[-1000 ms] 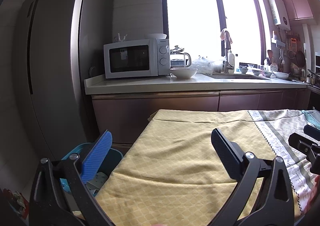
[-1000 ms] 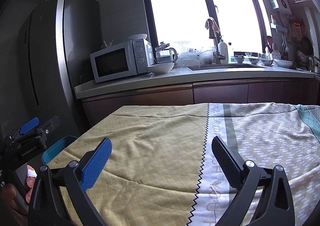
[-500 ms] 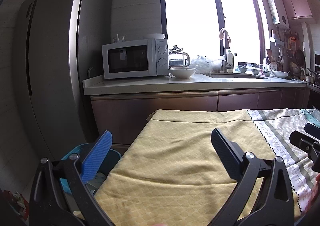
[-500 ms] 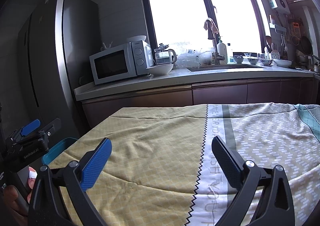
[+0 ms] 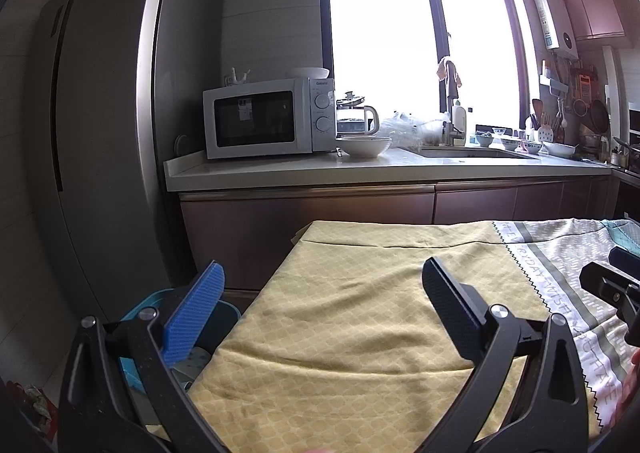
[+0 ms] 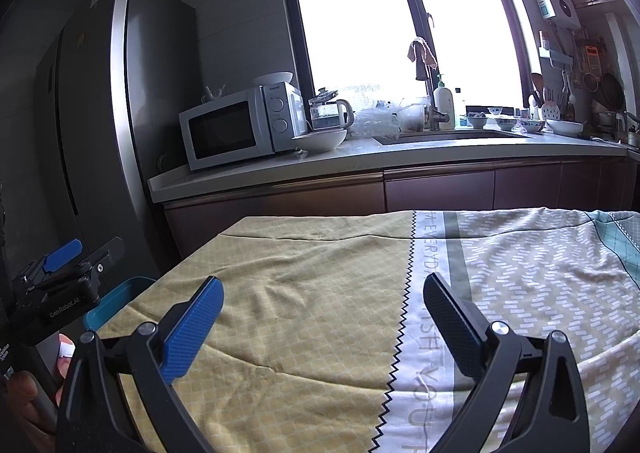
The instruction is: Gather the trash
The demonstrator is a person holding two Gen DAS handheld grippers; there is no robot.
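My left gripper [image 5: 324,293] is open and empty above the near left part of a table under a yellow and grey patterned cloth [image 5: 360,317]. My right gripper [image 6: 324,303] is open and empty above the same cloth [image 6: 320,285], further right. A blue bin [image 5: 142,313] stands on the floor at the table's left edge with some scraps inside; it also shows in the right wrist view [image 6: 116,303]. I see no loose trash on the cloth. The left gripper shows at the left edge of the right wrist view [image 6: 64,277].
A tall steel fridge [image 5: 100,133] stands at the left. A counter [image 5: 360,173] runs along the back with a white microwave [image 5: 268,119], a bowl [image 5: 363,145], a kettle and a sink. Brown cabinets sit under it.
Both grippers have stayed open and hardly moved; the views have shifted very slightly.
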